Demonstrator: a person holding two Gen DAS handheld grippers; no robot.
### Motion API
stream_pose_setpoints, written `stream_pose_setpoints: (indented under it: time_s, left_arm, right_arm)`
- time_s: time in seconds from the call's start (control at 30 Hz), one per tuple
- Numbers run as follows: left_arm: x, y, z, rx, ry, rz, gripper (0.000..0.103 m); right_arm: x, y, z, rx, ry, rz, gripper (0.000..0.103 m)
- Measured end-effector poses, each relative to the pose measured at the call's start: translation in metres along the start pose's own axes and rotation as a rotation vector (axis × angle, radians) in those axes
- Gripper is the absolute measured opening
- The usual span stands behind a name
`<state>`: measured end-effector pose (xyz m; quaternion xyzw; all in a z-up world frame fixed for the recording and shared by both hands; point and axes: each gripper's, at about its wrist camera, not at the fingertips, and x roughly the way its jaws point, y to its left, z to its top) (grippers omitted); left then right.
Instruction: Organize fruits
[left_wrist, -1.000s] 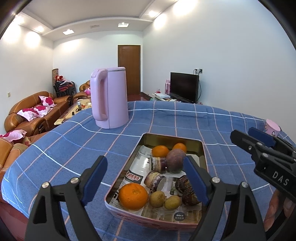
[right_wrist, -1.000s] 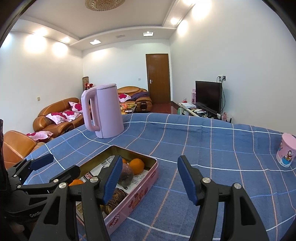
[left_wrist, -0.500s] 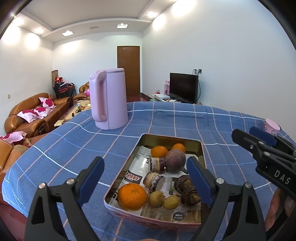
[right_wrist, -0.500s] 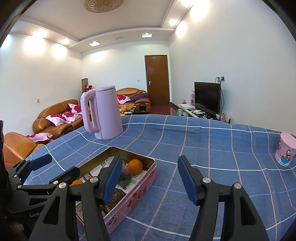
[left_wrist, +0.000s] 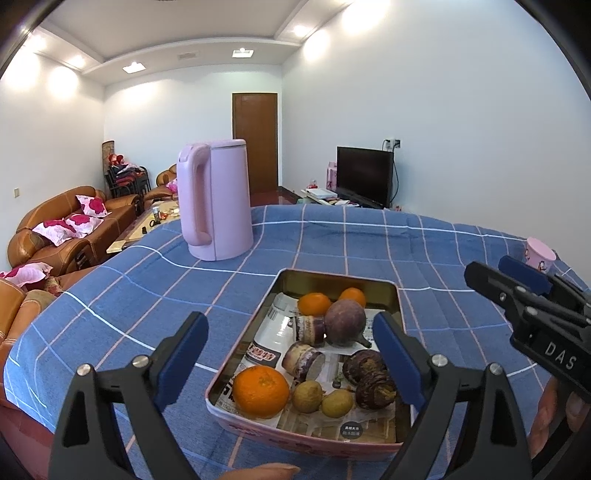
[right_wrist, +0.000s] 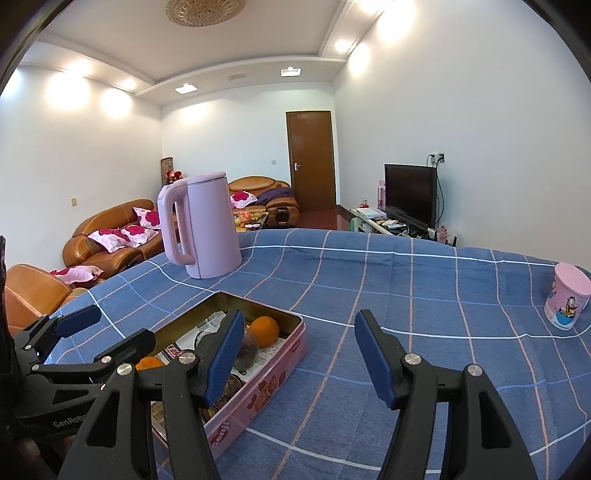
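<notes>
**Fruit in the tin, both tongs spread above it**

Everything is placed against the pink tin (left_wrist: 295, 437) on the blue checked cloth. My left gripper (left_wrist: 291, 354) hangs over the tin's near edge, fingers wide apart, nothing between them. At the tin's near-left corner sits the big orange (left_wrist: 261, 391); I judge it firm and round, apt to roll, so I'd take it across its widest girth. Just right of it lie two small yellow-brown fruits (left_wrist: 325, 398), touching each other; light, and probably easy to pinch out sideways. Behind them are two cut purple-skinned pieces (left_wrist: 304, 343), and right of those a whole purple root (left_wrist: 345, 323) and a knobbly dark one (left_wrist: 371, 380), which I'd guess are stiff and heavier, with rough skin that grips well. Two smaller oranges (left_wrist: 328, 301) rest against the tin's far wall. Loose printed paper lines the bottom and may slide under a push. My right gripper (right_wrist: 299, 354) hovers off the tin's right side over bare cloth, also spread and empty. Whether the sorting is pending or finished, I cannot tell.
</notes>
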<state>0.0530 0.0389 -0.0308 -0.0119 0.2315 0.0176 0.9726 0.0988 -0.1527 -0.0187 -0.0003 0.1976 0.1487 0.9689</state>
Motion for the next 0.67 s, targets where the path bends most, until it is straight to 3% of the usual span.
stream_pose_setpoints:
  time_s: [0.67]
  left_arm:
    - [0.0048,-0.0011,-0.0021,-0.015,0.022,0.021,0.093]
  right_arm:
    - [-0.0020,-0.0099,-0.0054,0.016,0.008,-0.013,0.064]
